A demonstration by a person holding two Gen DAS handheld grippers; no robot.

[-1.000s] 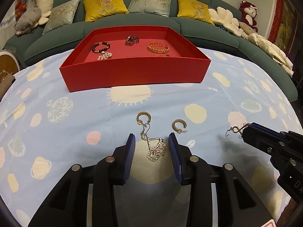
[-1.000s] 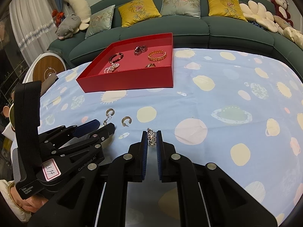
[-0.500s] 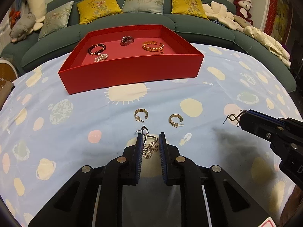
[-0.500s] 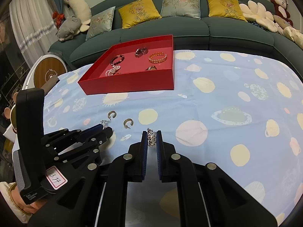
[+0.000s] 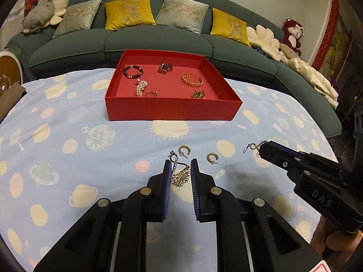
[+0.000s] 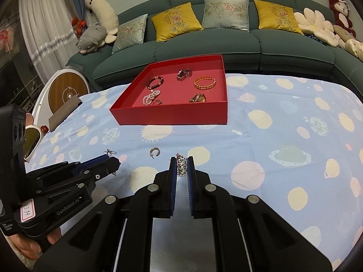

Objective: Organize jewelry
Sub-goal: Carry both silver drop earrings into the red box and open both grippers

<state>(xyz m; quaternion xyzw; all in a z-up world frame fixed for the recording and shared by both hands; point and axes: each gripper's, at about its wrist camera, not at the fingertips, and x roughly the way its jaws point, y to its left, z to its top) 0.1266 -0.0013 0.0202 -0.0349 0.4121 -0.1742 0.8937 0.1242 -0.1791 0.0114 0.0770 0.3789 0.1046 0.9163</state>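
My left gripper (image 5: 180, 170) is shut on a filigree drop earring (image 5: 180, 175) and holds it above the cloth. My right gripper (image 6: 182, 167) is shut on a matching filigree earring (image 6: 181, 164); its hook (image 5: 251, 146) sticks out of the fingers in the left wrist view. Two gold hoop earrings (image 5: 184, 150) (image 5: 212, 158) lie on the cloth just ahead of my left gripper. The red tray (image 5: 172, 111) stands farther back and holds a dark bead bracelet (image 5: 133, 72), a pearl piece (image 5: 141, 87), a gold bangle (image 5: 192, 79), a ring and other pieces.
The table carries a light blue cloth with pale spots (image 5: 68, 136). A green sofa with cushions (image 5: 129, 11) runs behind it. Plush toys (image 6: 90, 38) lie on the sofa's ends. A round wooden disc (image 6: 67, 90) stands at the left edge.
My left gripper closed on the filigree earring and lifted it off the cloth. Both grippers have risen, so the tray's inside shows more fully. The right gripper kept its earring.
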